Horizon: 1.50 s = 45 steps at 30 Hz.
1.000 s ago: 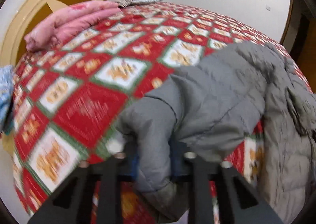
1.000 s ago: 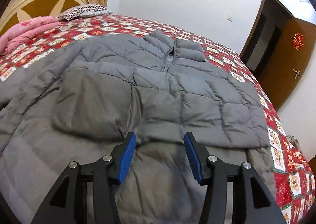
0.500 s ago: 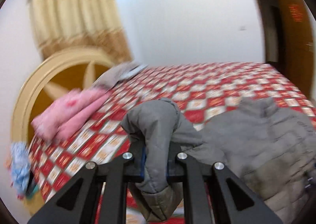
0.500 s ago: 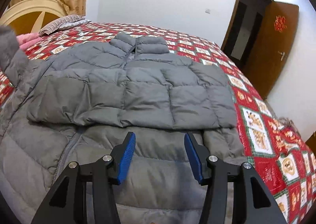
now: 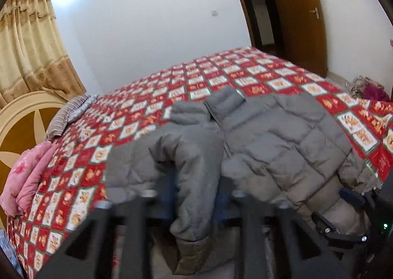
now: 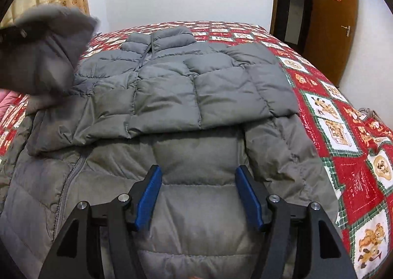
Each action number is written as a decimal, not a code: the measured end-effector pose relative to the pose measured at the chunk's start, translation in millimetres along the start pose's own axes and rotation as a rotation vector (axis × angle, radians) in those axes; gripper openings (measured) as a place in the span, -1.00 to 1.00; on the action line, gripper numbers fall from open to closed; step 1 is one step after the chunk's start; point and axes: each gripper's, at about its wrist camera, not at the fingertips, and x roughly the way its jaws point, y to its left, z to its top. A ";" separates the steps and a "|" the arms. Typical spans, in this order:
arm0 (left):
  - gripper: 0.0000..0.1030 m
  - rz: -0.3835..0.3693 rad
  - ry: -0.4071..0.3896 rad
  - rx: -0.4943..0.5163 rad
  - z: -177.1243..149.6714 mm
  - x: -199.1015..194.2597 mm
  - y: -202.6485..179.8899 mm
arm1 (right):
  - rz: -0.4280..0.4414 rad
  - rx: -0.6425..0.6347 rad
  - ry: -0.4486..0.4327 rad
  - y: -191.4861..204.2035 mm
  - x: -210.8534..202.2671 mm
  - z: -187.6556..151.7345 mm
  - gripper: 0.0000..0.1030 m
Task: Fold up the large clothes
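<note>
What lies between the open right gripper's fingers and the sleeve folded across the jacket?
Only the grey puffer jacket's own quilted lower body, right wrist view; right gripper, folded sleeve.

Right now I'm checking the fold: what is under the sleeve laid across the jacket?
Under the folded sleeve lies the jacket front, over the quilt. The zipper's upper part there is covered.

Sleeve carried up and across

The left gripper (image 5: pixel 196 195), clamped on the grey quilted jacket's sleeve (image 5: pixel 194 180), has lifted it from the bedspread over the jacket's body.
</note>
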 end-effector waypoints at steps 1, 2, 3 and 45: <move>0.76 0.008 -0.003 0.002 0.0 -0.6 -4.4 | -0.002 -0.002 0.001 0.6 0.2 -0.4 0.24; 0.88 0.022 -0.017 0.005 0.5 -2.3 -8.2 | -0.003 -0.003 0.003 1.0 0.7 -0.8 0.24; 0.91 0.030 -0.038 0.009 -1.4 -6.5 -7.5 | -0.001 -0.002 0.004 0.7 0.9 -1.2 0.25; 1.00 -0.202 -0.111 -0.108 -39.4 -9.9 25.6 | 0.009 0.182 -0.069 -15.5 -25.6 29.2 0.41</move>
